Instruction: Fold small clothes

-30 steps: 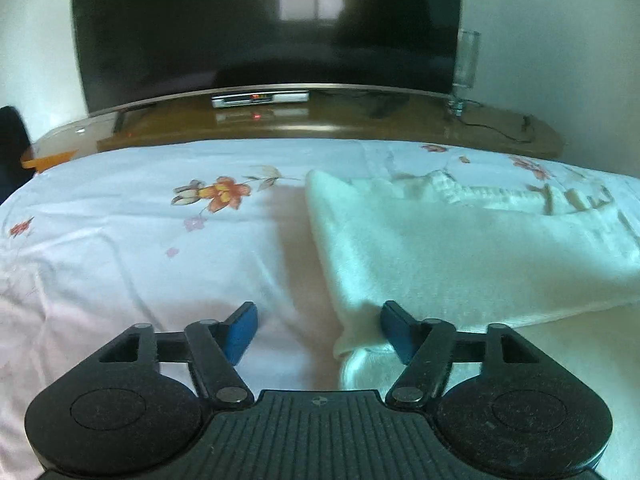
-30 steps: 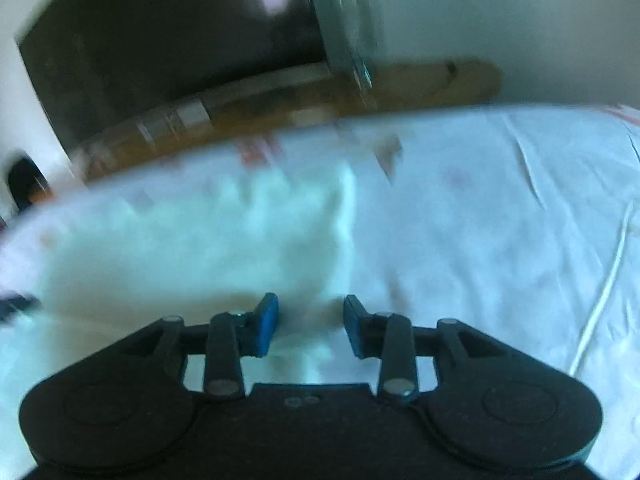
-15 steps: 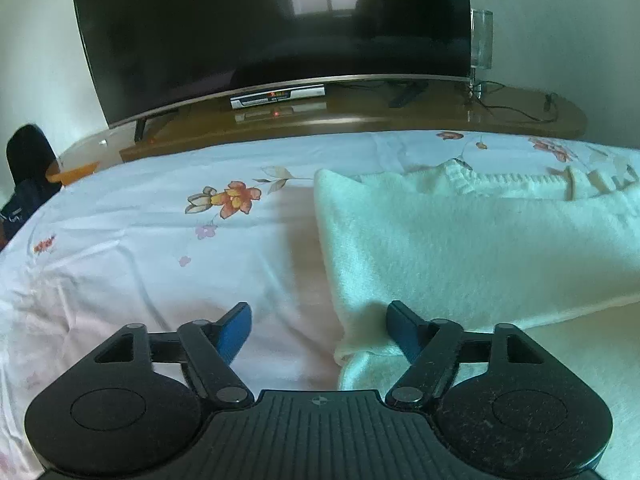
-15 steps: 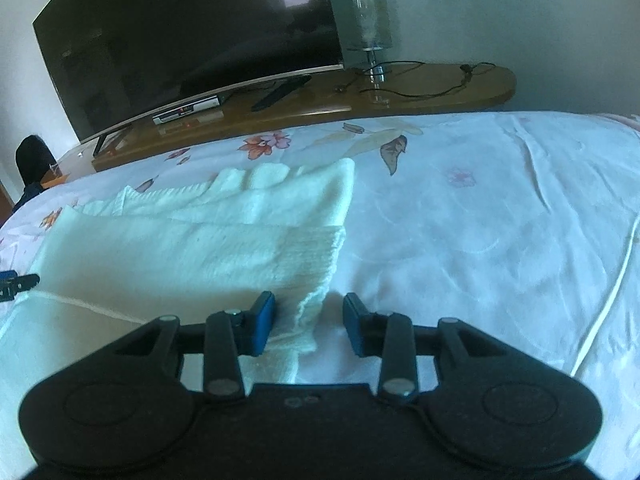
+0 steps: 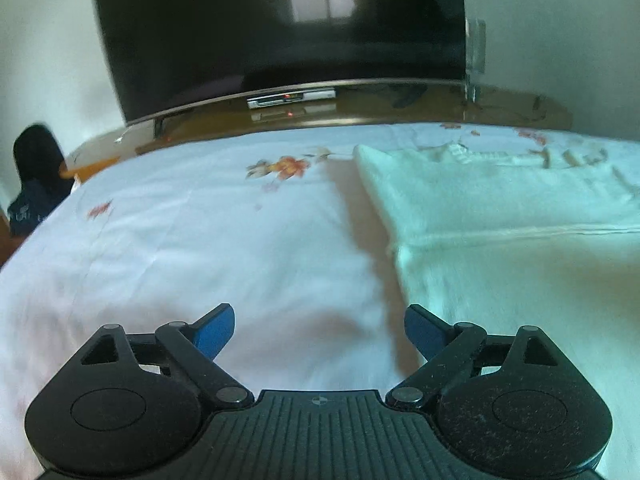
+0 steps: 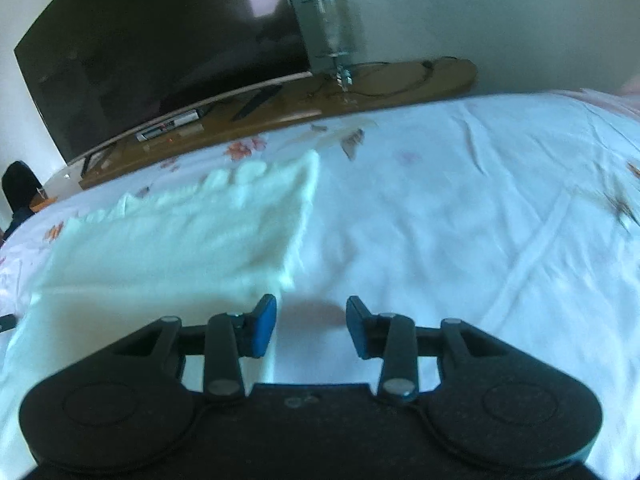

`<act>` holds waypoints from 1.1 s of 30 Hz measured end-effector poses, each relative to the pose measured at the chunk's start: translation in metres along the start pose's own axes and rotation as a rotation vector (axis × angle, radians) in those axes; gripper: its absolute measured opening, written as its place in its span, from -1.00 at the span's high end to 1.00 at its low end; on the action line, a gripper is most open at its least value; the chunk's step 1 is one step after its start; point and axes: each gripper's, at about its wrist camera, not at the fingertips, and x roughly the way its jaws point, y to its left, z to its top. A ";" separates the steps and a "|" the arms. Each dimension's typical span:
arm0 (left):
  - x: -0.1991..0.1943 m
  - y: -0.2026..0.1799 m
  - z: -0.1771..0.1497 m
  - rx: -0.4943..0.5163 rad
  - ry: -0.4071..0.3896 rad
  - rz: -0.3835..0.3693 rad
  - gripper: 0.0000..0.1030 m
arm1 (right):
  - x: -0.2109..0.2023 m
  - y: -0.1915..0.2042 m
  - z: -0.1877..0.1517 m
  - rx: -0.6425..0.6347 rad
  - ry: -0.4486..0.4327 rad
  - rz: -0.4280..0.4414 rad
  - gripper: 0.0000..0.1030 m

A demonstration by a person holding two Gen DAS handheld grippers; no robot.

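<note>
Both grippers hover clear of the folded garment on the bed.
Left gripper (image 5: 319,330) jaws opening, nothing between; right gripper (image 6: 311,328) jaws released beside the pale knit garment (image 6: 180,236), flat on the floral bedsheet (image 5: 192,240).

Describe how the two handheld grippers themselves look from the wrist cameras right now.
Both match: the left gripper and right gripper have matte black bodies with round discs on either side, black linkage bars with silver pivot pins, and blue finger pads. The left's centre plate is ribbed. No hands, sleeves or cables show.
</note>
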 end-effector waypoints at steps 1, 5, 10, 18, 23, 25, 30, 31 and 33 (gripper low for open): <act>-0.011 0.010 -0.008 -0.059 0.005 -0.021 -0.69 | -0.009 -0.001 -0.008 0.006 0.000 -0.003 0.26; -0.042 0.032 -0.038 -0.172 0.023 -0.105 -0.40 | -0.040 -0.004 -0.031 0.056 -0.003 0.006 0.26; -0.084 0.035 -0.068 -0.181 0.013 -0.168 -0.41 | -0.074 -0.010 -0.057 0.070 0.015 0.004 0.25; -0.138 0.038 -0.130 -0.230 0.133 -0.377 -0.58 | -0.143 -0.019 -0.113 0.143 0.063 0.084 0.26; -0.160 0.044 -0.158 -0.286 0.171 -0.433 -0.56 | -0.175 -0.021 -0.152 0.221 0.109 0.134 0.28; -0.165 0.050 -0.172 -0.368 0.198 -0.480 -0.26 | -0.183 -0.019 -0.163 0.262 0.123 0.170 0.28; -0.165 0.062 -0.200 -0.520 0.235 -0.602 0.00 | -0.194 -0.019 -0.195 0.384 0.172 0.266 0.28; -0.164 0.063 -0.204 -0.557 0.235 -0.623 0.01 | -0.195 -0.021 -0.203 0.422 0.179 0.282 0.29; -0.162 0.065 -0.211 -0.610 0.233 -0.653 0.04 | -0.195 -0.025 -0.213 0.484 0.178 0.302 0.33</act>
